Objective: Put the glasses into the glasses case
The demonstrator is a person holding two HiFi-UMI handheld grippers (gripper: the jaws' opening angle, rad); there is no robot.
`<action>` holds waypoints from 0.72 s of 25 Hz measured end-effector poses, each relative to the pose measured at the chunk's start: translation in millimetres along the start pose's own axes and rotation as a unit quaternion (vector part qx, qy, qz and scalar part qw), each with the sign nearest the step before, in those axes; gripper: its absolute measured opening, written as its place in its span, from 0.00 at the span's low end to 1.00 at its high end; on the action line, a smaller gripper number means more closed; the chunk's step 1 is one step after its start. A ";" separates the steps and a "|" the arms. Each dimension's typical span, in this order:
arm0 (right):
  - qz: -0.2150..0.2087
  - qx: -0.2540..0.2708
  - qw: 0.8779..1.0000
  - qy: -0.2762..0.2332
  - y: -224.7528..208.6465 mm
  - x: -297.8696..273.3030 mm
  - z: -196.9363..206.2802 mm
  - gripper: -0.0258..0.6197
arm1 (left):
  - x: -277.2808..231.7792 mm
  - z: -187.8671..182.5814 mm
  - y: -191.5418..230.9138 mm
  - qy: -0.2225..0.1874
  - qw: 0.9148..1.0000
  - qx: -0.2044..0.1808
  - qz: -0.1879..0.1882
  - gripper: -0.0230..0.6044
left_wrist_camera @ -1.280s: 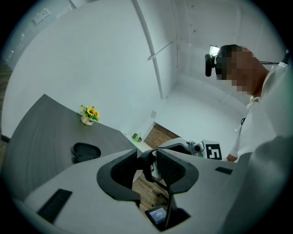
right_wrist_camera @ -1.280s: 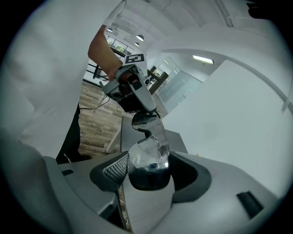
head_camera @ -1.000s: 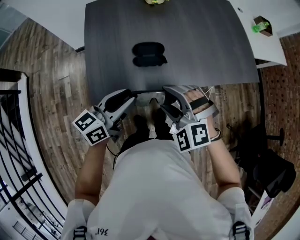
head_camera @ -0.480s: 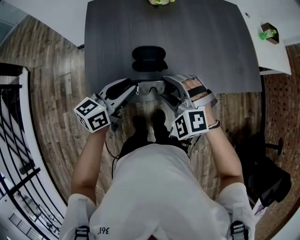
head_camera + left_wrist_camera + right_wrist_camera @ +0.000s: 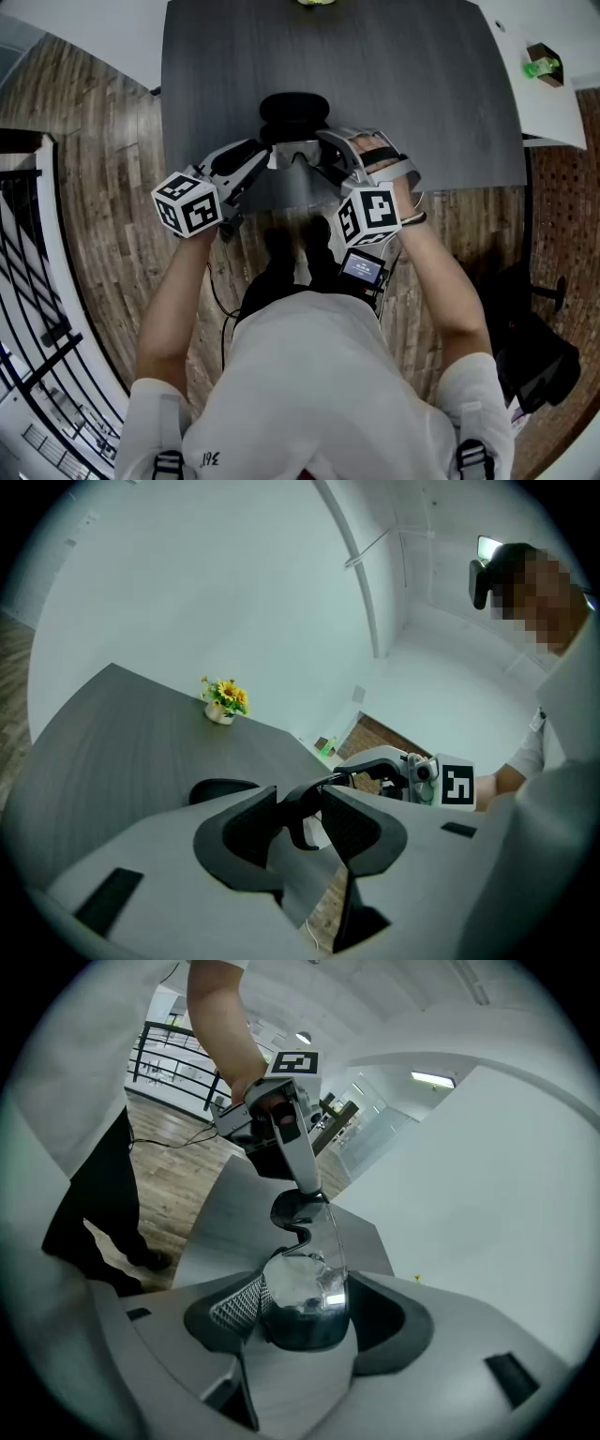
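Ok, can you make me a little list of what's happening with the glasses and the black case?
glasses: held up between both grippers, over the table near its front edge
left gripper: fingers shut on one end of the glasses
right gripper: fingers shut on the other lens
glasses case: black, on the table, just beyond the glasses
in the case yet: no

A matt, dark grey wood-grain finish is seen on the table (image 5: 422, 103). The floor (image 5: 103, 141) is laid in wooden planks. The glasses (image 5: 297, 154) are made with clear, glossy lenses and a dark frame. The glasses case (image 5: 293, 106) is matt black. Smooth matt grey plastic is seen on the right gripper (image 5: 302, 1309).
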State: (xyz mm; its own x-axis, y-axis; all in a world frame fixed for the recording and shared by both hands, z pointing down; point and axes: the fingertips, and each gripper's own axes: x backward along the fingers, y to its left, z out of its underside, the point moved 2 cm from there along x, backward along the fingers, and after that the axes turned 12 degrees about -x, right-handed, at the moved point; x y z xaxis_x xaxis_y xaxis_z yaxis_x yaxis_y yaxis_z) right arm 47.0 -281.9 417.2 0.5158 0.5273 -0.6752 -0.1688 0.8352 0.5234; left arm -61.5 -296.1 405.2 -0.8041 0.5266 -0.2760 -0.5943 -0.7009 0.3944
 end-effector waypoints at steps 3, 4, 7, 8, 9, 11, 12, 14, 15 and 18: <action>0.000 -0.005 1.000 -0.002 -2.7 -15.3 5.3 0.45 | -7.1 3.8 14.2 0.008 1.000 0.000 -0.010 0.27; 0.001 -0.007 1.000 -0.003 -4.2 -20.0 6.9 0.45 | -9.3 4.3 18.7 0.009 1.000 0.001 -0.012 0.27; 0.000 -0.010 1.000 -0.008 -9.0 -32.6 12.4 0.45 | -16.6 5.8 30.4 0.013 1.000 0.005 -0.013 0.27; -0.001 -0.012 1.000 -0.009 -10.6 -36.9 14.5 0.45 | -19.3 6.3 34.5 0.014 1.000 0.007 -0.014 0.27; -0.001 -0.014 1.000 -0.009 -12.4 -41.4 16.9 0.45 | -22.4 6.6 38.7 0.015 1.000 0.008 -0.014 0.27; 0.001 -0.019 1.000 -0.010 -16.8 -50.6 21.5 0.45 | -29.0 6.5 47.6 0.016 1.000 0.010 -0.017 0.27; 0.002 -0.020 1.000 -0.010 -19.0 -55.0 23.8 0.45 | -32.3 6.6 52.0 0.017 1.000 0.011 -0.017 0.27; 0.001 -0.021 1.000 -0.007 -22.5 -63.6 28.9 0.45 | -39.3 8.4 60.3 0.022 1.000 0.011 -0.019 0.27; 0.000 -0.022 1.000 -0.005 -23.6 -67.7 31.7 0.45 | -42.7 10.0 64.0 0.026 0.999 0.011 -0.019 0.27; -0.004 -0.023 1.000 0.001 -25.3 -79.2 39.2 0.45 | -51.5 15.1 73.7 0.041 0.999 0.010 -0.019 0.27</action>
State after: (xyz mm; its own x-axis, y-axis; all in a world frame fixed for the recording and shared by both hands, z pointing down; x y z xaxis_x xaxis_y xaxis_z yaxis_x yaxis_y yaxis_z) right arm 43.4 -351.0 477.8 0.5150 0.5210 -0.6807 -0.2030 0.8457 0.4936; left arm -63.7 -367.6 461.7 -0.7793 0.5116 -0.3618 -0.6255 -0.6701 0.3997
